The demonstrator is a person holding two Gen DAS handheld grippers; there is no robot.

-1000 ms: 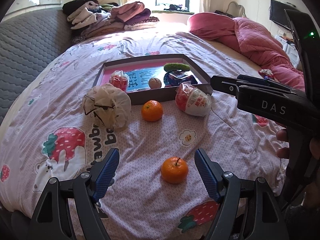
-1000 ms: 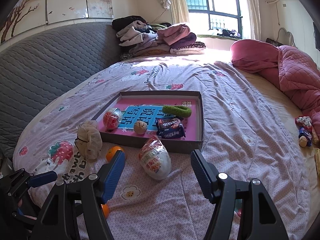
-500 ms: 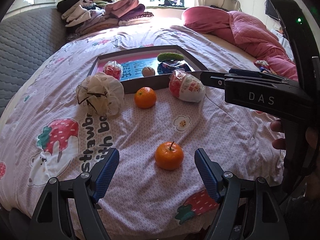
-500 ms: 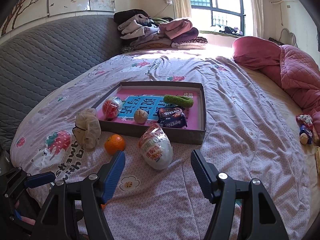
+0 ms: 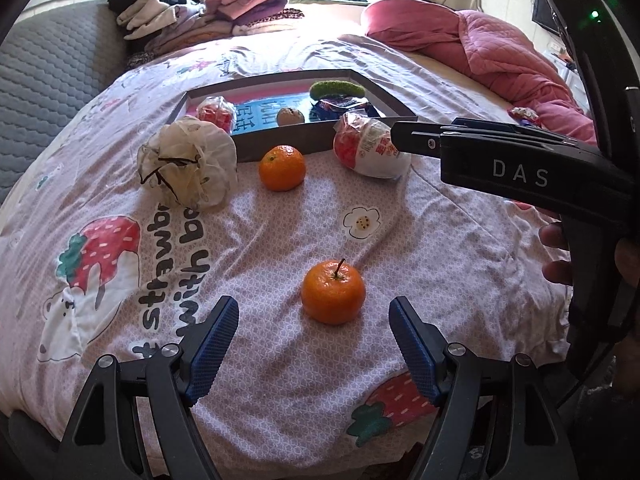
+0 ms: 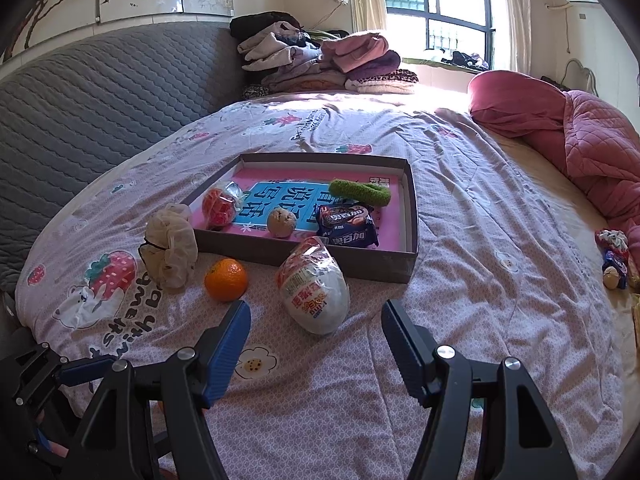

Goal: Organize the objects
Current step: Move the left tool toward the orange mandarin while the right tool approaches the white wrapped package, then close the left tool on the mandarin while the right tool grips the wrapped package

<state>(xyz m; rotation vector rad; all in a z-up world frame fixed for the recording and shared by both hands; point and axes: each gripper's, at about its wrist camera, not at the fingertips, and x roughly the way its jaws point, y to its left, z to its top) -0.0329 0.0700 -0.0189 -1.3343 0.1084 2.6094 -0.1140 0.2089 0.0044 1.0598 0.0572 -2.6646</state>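
Left gripper [image 5: 314, 326] jaws apart, empty — stemmed tangerine [image 5: 333, 297] on bedspread just ahead between tips, stem up. Right gripper [image 6: 316, 330] jaws wide, empty — egg-shaped snack pack [image 6: 314, 286] before it, long axis toward box [image 6: 412, 216], knotted end at box wall

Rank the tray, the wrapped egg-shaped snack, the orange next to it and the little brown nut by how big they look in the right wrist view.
1. tray
2. wrapped egg-shaped snack
3. orange
4. brown nut

The nut lies farther back inside the tray, so its gap to the orange is partly distance.
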